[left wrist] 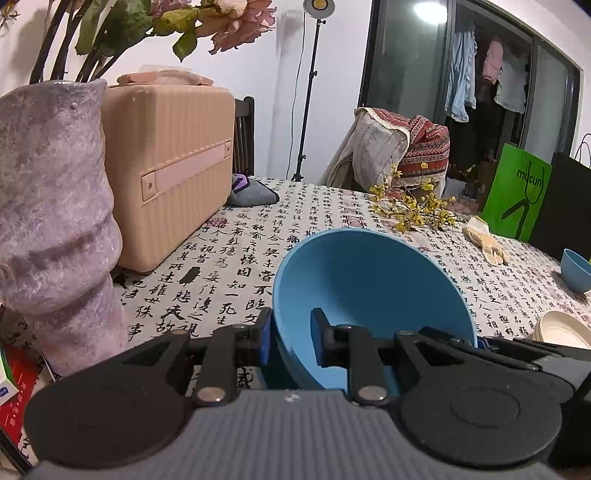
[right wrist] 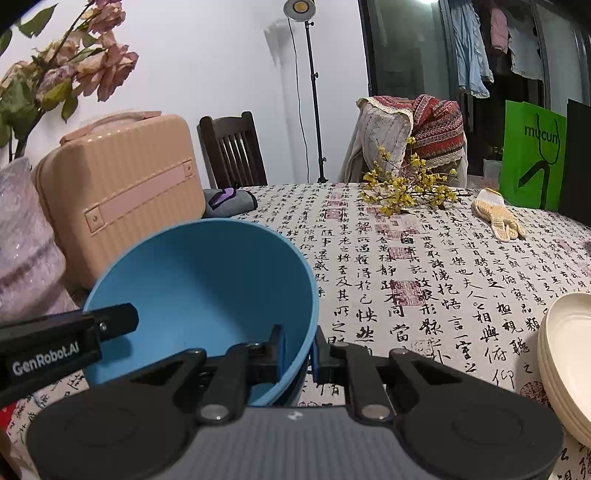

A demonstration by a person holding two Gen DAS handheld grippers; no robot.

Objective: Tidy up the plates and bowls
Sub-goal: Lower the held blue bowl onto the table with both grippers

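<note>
Between both jaws, smooth blue bowl (left wrist: 369,280).

White wall (right wrist: 221,55), lit floor lamp (right wrist: 300,7), dark wooden chair (right wrist: 232,147), glass door (left wrist: 406,55)

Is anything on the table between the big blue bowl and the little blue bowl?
Nothing visible: only bare tablecloth lies between the big blue bowl and the little blue bowl. The glove sits farther back.

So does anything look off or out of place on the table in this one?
Nothing spilled or broken. The blue bowl is tipped steeply, clamped on opposite rims by the left gripper and right gripper. Odd for a dish task: a glove and loose yellow flower sprigs lie on the tablecloth.
</note>
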